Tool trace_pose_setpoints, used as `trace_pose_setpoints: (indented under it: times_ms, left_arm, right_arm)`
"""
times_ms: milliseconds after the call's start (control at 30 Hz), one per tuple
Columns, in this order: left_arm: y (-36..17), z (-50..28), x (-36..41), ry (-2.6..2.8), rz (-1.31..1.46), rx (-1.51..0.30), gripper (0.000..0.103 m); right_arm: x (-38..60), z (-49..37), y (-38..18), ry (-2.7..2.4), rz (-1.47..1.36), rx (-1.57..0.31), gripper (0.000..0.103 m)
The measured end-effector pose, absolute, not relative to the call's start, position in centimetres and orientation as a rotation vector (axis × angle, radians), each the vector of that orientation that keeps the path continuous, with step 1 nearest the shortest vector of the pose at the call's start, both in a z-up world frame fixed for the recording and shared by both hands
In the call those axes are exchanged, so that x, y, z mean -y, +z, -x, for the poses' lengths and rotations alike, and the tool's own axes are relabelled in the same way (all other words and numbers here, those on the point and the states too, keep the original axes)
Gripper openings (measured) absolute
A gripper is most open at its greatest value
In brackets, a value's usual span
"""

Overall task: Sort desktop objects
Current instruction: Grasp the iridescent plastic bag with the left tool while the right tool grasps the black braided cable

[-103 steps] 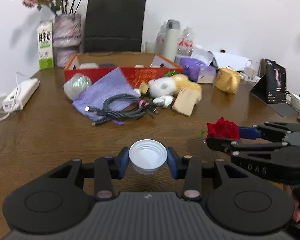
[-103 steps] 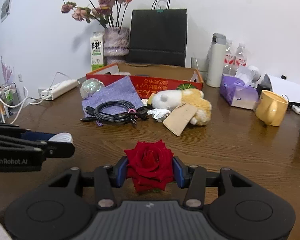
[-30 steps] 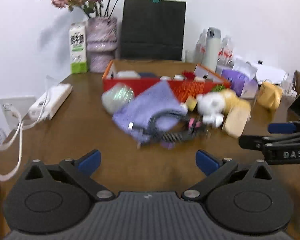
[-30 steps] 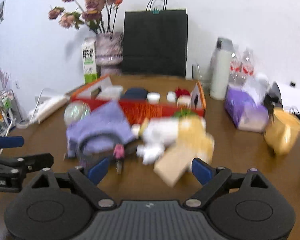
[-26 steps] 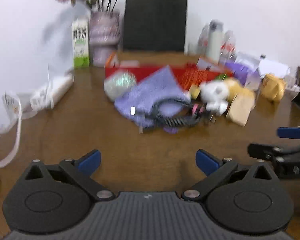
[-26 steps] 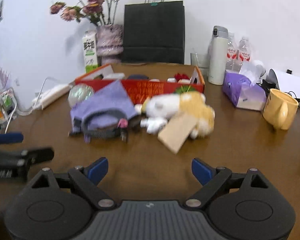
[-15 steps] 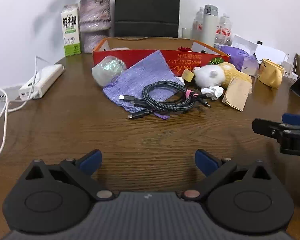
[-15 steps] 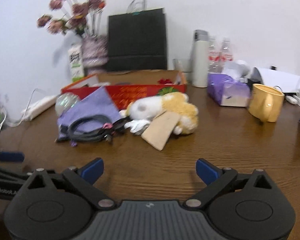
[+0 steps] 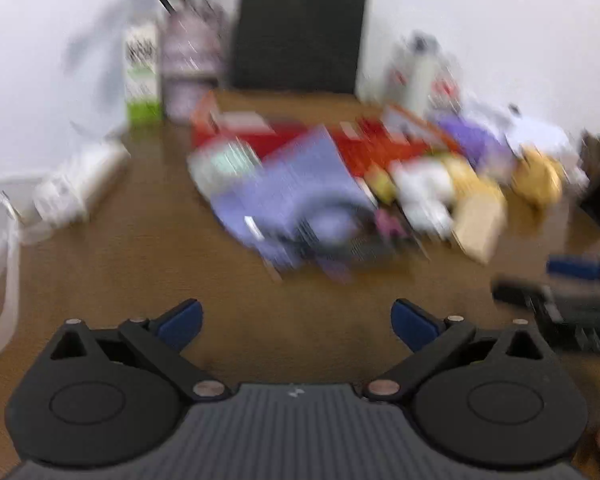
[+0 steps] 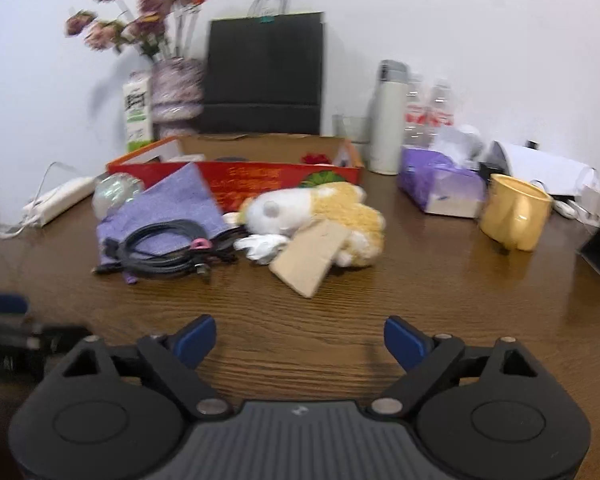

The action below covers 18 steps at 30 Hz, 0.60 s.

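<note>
Loose things lie on the wooden table before a red cardboard box (image 10: 260,174): a purple cloth (image 10: 172,204), a coiled black cable (image 10: 160,254), a white and yellow plush toy (image 10: 324,210) and a brown card (image 10: 312,256). A red rose (image 10: 315,158) lies inside the box. My right gripper (image 10: 298,340) hovers over bare table in front of the card, its jaws closing with nothing between them. My left gripper (image 9: 298,322) is open and empty, short of the blurred cable (image 9: 332,232). Each gripper shows at the edge of the other's view.
A yellow mug (image 10: 514,216), a purple tissue box (image 10: 440,186), a white flask (image 10: 388,116) and water bottles stand at the right. A black paper bag (image 10: 266,76), a vase of dried flowers (image 10: 176,92) and a milk carton (image 10: 137,114) line the wall. A white power strip (image 10: 60,196) lies left.
The left wrist view has gone blurred as that gripper shifts, with the objects sliding in its picture. The right gripper sank slightly and its jaws narrowed a little. Both grippers stay empty.
</note>
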<state>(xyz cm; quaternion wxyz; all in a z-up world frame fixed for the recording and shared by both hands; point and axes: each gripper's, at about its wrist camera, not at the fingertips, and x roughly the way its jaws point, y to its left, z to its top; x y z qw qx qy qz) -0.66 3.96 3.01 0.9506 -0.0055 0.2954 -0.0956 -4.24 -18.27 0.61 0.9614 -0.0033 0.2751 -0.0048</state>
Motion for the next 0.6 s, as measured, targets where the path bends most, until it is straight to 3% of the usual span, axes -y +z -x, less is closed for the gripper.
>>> trace_pose_setpoints:
  times_ms: [133,267,367,433,467,500,600]
  left_arm:
    - [5.0,-5.3,-5.4,-0.158,0.02,-0.557,0.103]
    - [3.8,-12.3,-5.1,-0.021,-0.013,-0.575,0.102]
    - [2.4,-14.4,-6.0,-0.007,0.054,-0.568,0.099]
    - [1.7,-14.7,-6.8,-0.062,0.127,-0.607,0.084]
    - [1.5,-14.7,-7.3,-0.082,0.147,-0.609,0.057]
    - [1.3,-14.8,-7.6,-0.083,0.167,-0.62,0.048]
    - [2.2,-13.7,-8.9,-0.059,0.231,-0.546,0.045]
  right_arm:
    - [17.4,1.0,2.3,0.176,-0.082,-0.554,0.078]
    - [14.8,-5.3,2.1,0.219,-0.008,-0.595,0.039]
    - [13.2,-8.8,0.8,0.228,0.057,-0.674,0.036]
    - [12.5,-8.9,0.1,0.196,0.134,-0.639,0.023]
    - [12.2,-8.6,-0.1,0.187,0.167,-0.621,0.014]
    - [12.2,-8.3,-0.2,0.187,0.172,-0.61,0.014]
    - [12.6,-7.7,0.4,0.196,0.144,-0.57,0.013]
